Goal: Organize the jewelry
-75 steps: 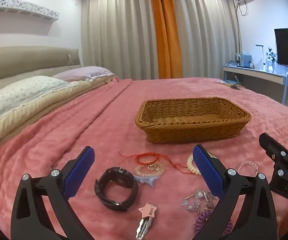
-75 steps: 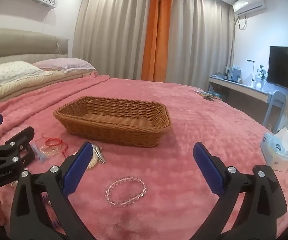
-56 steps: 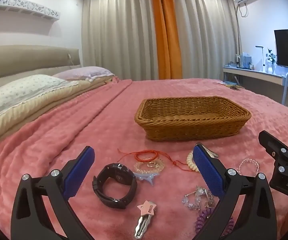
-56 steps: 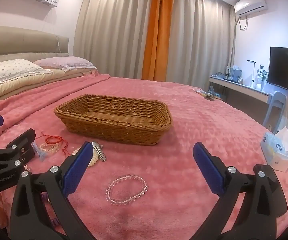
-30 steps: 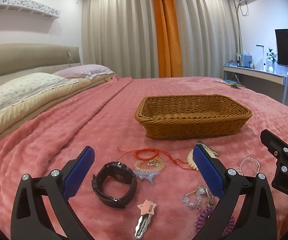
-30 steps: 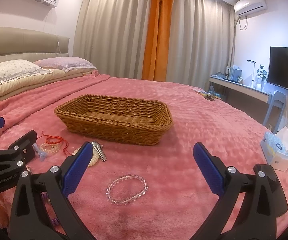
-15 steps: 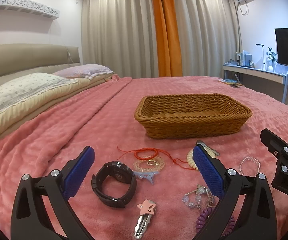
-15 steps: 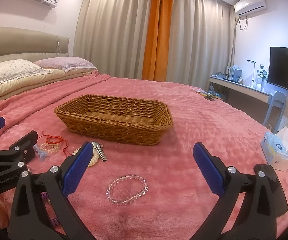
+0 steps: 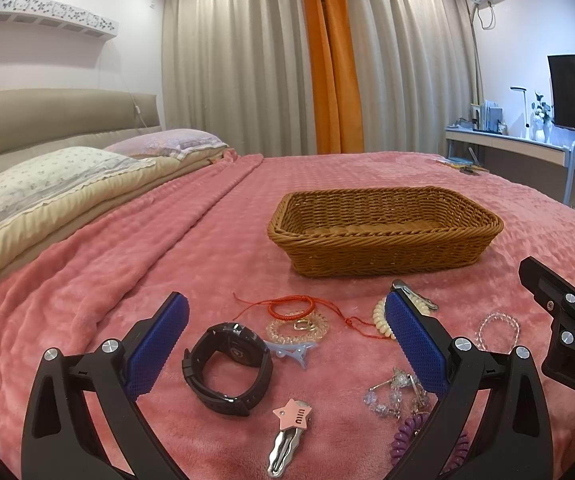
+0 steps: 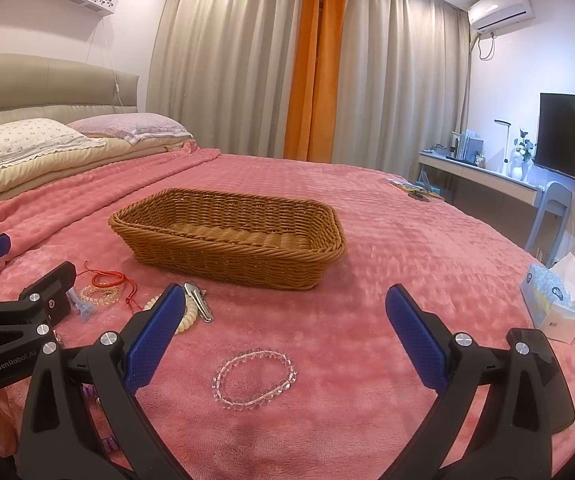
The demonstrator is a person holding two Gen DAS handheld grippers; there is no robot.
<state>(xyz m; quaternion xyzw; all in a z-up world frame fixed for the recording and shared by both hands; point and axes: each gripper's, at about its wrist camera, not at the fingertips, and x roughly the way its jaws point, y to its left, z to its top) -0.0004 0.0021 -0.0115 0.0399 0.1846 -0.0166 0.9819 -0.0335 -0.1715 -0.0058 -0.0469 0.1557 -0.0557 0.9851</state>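
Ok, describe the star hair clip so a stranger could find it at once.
Start at the wicker basket on the pink blanket, then come toward the camera past the black watch. Just beyond it lies the hair clip: a silver clip topped by a pink star with lettering, the only star-shaped piece there.

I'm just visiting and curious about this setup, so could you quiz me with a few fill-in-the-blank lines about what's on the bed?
1. The wicker basket holds ____ jewelry.
2. The hair clip carries a pink ____.
3. The clear bead bracelet lies before the ____ gripper.
4. Both grippers' jaws stand ____.

Missing words: no; star; right; open
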